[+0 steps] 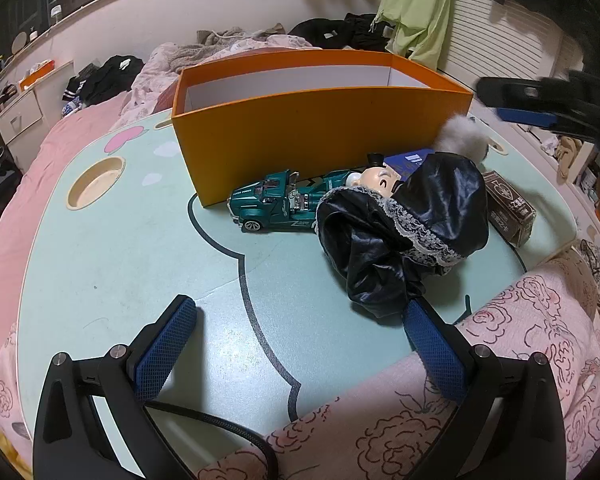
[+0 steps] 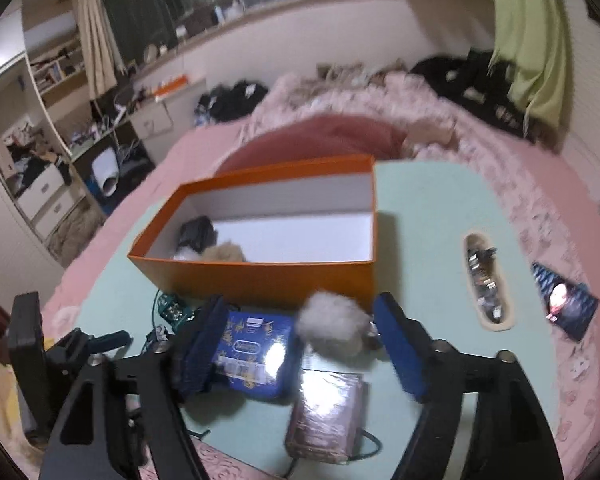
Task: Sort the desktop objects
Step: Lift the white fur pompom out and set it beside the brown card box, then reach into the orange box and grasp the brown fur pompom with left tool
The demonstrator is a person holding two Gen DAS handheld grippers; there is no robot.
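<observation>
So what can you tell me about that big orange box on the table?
The orange box is a long, open-topped rectangular carton, apparently stiff cardboard, orange outside and plain white inside. It stands upright on the pale green table, with no lid in view. At one end inside lie a black bundle and a beige fluffy ball; the rest of its floor is bare. A green toy truck sits right against its near wall, at a corner. Neither gripper touches it.
</observation>
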